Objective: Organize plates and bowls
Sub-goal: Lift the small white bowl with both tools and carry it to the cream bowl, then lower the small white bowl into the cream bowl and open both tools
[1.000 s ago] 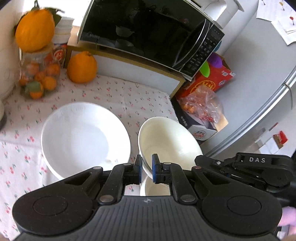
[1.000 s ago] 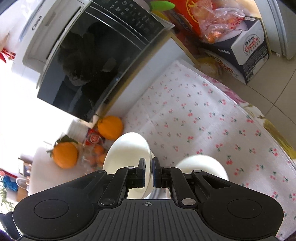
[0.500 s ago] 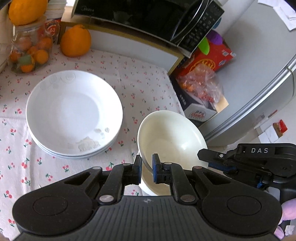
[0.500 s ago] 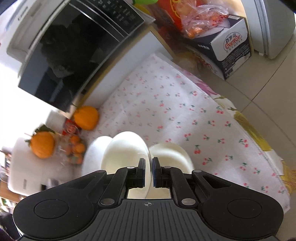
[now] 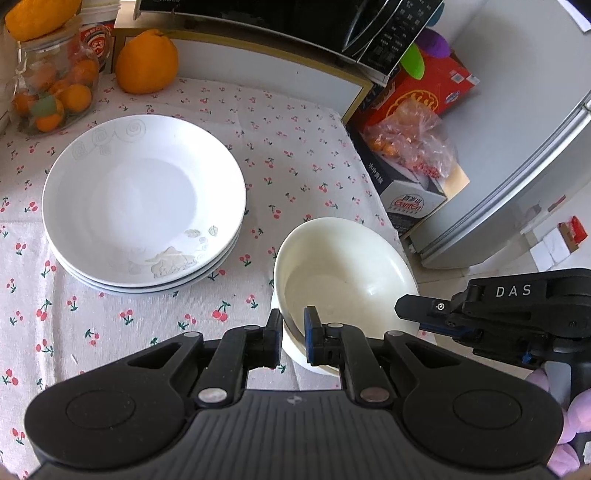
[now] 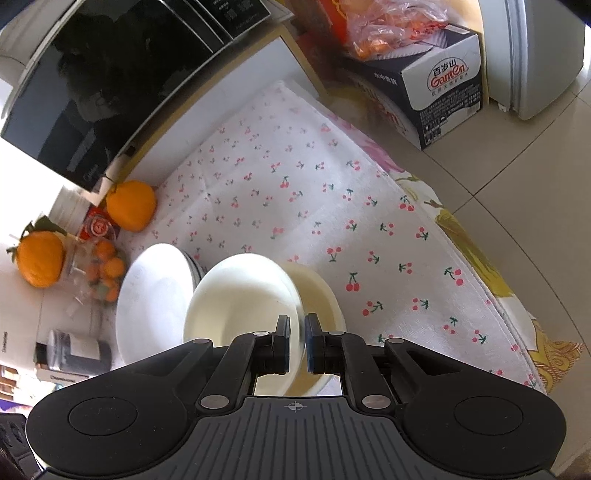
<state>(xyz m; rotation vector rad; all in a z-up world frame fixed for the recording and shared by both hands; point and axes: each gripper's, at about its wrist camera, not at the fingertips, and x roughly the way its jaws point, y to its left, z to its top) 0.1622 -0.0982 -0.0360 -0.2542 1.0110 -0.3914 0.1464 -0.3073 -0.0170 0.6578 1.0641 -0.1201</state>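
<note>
A cream bowl (image 5: 343,269) is tilted over a second bowl (image 5: 295,349) on the cherry-print cloth. My left gripper (image 5: 293,332) is shut on its near rim. My right gripper (image 6: 297,338) is shut on the opposite rim of the same bowl (image 6: 240,295); its body shows in the left wrist view (image 5: 498,310). The lower bowl (image 6: 321,295) sits under it. A stack of white plates (image 5: 144,199) lies to the left on the cloth, also in the right wrist view (image 6: 147,295).
A microwave (image 5: 295,18) stands at the back on a shelf. Oranges (image 5: 146,62) and a jar of small fruit (image 5: 48,88) are at the back left. Boxes (image 5: 410,192) and a fridge (image 5: 517,129) stand off the table's right edge.
Both grippers have carried the bowl down and nearer to the cloth, over the second bowl. The plate stack has not moved.
</note>
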